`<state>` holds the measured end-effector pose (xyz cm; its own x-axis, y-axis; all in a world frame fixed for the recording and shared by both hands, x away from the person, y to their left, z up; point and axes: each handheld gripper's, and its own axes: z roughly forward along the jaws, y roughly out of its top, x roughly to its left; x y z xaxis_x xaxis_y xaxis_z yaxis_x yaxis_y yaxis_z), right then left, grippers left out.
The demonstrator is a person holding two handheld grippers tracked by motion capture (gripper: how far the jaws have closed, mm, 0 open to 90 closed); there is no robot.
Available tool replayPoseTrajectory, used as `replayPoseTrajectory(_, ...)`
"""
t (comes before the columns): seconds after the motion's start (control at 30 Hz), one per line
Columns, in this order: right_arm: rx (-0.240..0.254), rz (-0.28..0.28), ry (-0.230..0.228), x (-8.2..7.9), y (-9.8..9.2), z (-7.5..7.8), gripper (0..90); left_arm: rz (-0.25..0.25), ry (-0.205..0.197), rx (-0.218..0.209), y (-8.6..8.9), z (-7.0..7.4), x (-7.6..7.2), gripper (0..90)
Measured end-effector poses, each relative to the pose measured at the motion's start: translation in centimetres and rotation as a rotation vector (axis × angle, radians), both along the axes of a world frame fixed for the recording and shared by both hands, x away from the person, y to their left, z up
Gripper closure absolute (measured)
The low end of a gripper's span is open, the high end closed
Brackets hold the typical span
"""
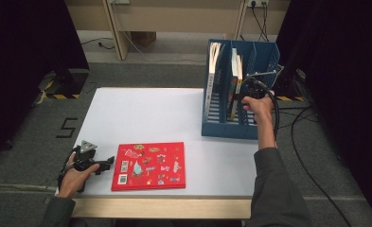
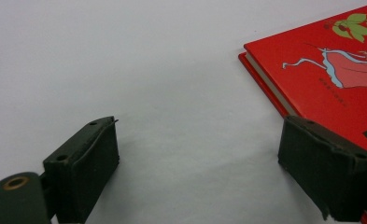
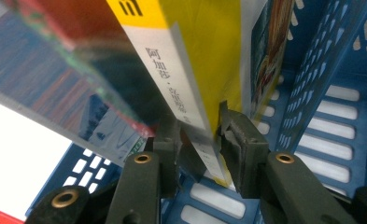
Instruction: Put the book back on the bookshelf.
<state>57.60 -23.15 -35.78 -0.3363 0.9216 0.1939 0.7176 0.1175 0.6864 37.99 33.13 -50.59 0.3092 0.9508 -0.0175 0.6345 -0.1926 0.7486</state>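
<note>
High view: my left gripper [image 1: 109,162] rests on white table [image 1: 141,113] just beside red picture book [image 1: 149,166], jaws spread wide, holding nothing. My right gripper [image 3: 201,140] sits inside blue file rack [image 1: 264,54] at table's far right, jaws clamped on yellow-spined book [image 3: 195,60] standing in middle compartment among other books.

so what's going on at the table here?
A person works two handheld grippers. The right gripper is shut on the yellow book standing in the blue file rack. The left gripper rests open on the white table, beside the red book lying flat.
</note>
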Motion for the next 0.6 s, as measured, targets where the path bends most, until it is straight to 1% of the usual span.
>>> replayPoseTrajectory(0.1,-0.002,-0.004,0.001,0.3,0.0,0.0,68.4,0.0,0.0,0.0,0.0,0.0,0.0,11.1)
replayPoseTrajectory(0.27,0.016,-0.006,-0.003,0.8,-0.1,-0.1,68.4,0.0,0.0,0.0,0.0,0.0,0.0,11.1)
replayPoseTrajectory(0.33,-0.003,-0.002,0.003,0.9,0.0,0.1,68.4,0.0,0.001,0.0,0.0,0.0,0.0,11.1)
replayPoseTrajectory(0.43,-0.017,-0.001,0.002,1.2,0.1,0.2,68.4,0.0,0.0,0.0,0.0,0.0,0.0,11.1)
replayPoseTrajectory(0.6,-0.012,0.002,0.006,1.5,0.0,0.2,68.3,0.0,0.001,0.0,0.0,0.0,0.0,11.1)
